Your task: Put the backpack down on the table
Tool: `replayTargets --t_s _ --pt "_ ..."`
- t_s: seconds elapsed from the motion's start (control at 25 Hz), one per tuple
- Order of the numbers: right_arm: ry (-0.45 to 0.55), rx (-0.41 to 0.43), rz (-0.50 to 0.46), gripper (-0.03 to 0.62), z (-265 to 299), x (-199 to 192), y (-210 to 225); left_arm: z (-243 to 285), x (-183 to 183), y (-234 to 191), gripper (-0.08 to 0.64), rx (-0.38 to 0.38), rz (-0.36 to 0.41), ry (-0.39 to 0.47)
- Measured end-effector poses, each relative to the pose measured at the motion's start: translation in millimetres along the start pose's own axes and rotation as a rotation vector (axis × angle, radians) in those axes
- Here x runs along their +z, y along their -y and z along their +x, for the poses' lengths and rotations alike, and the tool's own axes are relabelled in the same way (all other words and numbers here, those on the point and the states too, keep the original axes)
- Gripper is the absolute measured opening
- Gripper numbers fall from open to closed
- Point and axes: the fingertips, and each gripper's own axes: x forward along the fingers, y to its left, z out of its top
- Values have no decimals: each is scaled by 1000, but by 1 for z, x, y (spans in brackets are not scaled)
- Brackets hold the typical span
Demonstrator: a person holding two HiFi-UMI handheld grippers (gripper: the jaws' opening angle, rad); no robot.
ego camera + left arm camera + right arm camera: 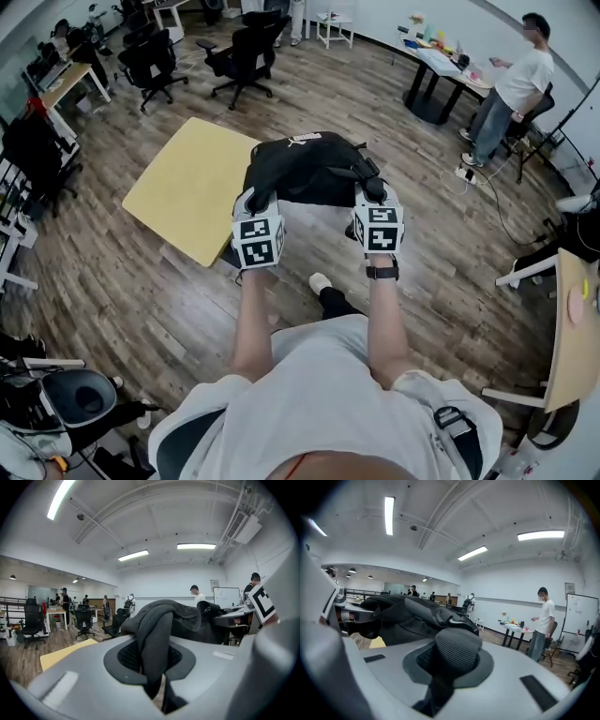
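Note:
A black backpack [305, 169] hangs in the air over the near right edge of a yellow table [183, 187], held up by its two shoulder straps. My left gripper [261, 199] is shut on the left strap [152, 639], which runs down between its jaws. My right gripper [373, 192] is shut on the ribbed right strap [457, 651], with the bag's body [405, 616] just beyond it. In the left gripper view the bag [187, 618] bulges ahead, and part of the table [65, 651] shows below it.
Black office chairs [242, 52] stand beyond the table. A person [511, 84] stands at a desk with small items [441, 58] at the far right. A power strip and cable [469, 173] lie on the wooden floor. Another table's edge [570, 328] is at the right.

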Motion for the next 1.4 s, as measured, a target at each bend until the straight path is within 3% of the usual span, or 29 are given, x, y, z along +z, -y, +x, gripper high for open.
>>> replayTargets --t_s 0.28,0.68,1.0,1.4 --pt "51 195 -43 49 124 67 -18 52 39 -75 52 203 -27 12" --pt "108 504 -123 49 248 115 -91 70 45 -167 52 521 -94 28" --pt "153 648 -169 49 301 125 -134 69 28 -195 52 698 -127 2" --pt "117 864 -170 49 320 124 -254 6 5 -267 52 885 -158 -66"
